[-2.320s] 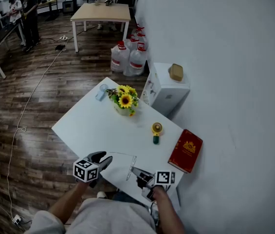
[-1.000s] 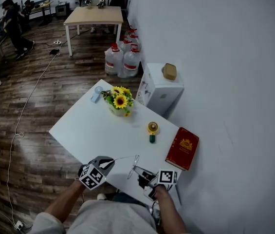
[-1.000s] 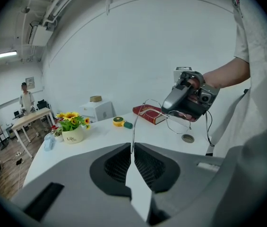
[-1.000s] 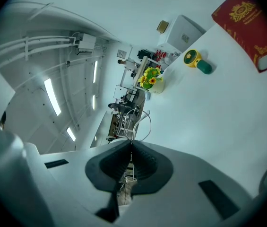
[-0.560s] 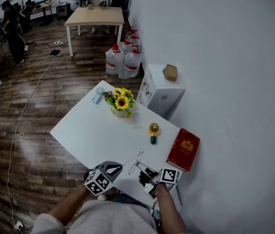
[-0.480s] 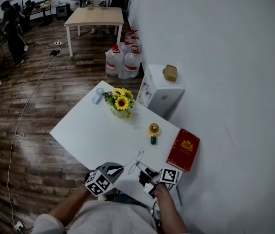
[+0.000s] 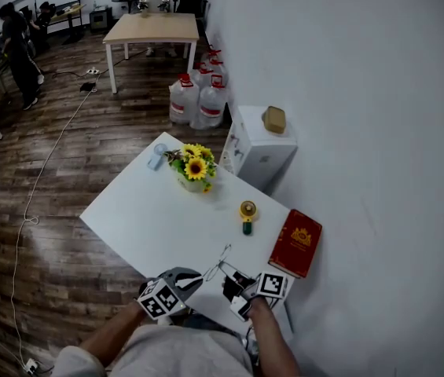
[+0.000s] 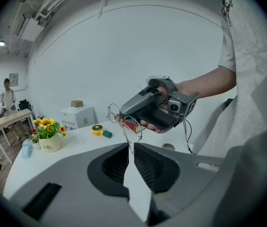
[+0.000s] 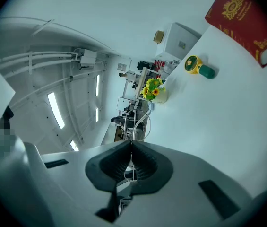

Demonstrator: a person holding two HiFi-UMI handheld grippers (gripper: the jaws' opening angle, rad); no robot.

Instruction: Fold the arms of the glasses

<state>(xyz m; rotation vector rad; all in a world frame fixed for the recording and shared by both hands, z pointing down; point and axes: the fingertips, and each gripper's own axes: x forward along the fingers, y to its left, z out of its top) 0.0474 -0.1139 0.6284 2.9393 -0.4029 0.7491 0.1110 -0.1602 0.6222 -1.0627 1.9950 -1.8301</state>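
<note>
Thin wire-framed glasses [image 7: 222, 258] hang in the air over the near edge of the white table [image 7: 147, 214], held between both grippers. My left gripper [image 7: 199, 274] is shut on one thin arm of the glasses [image 8: 129, 137]; that wire runs up out of the closed jaws to the round lenses [image 8: 116, 118]. My right gripper [image 7: 225, 274] is shut on the glasses' frame [image 9: 140, 121], and a fine wire shows between its closed pads [image 9: 127, 161]. In the left gripper view the right gripper [image 8: 122, 112] sits just behind the lenses. The two grippers are close together.
On the table stand a red book [image 7: 296, 243] at the right edge, a small yellow and green fan [image 7: 247, 212], a pot of sunflowers [image 7: 192, 166] and a pale blue object [image 7: 156, 155]. A white cabinet [image 7: 262, 144] and water jugs [image 7: 198, 99] stand beyond.
My left gripper has moved right, toward the right gripper, carrying the glasses' arm with it. The gap between the two grippers has shrunk. The right gripper has stayed nearly still.
</note>
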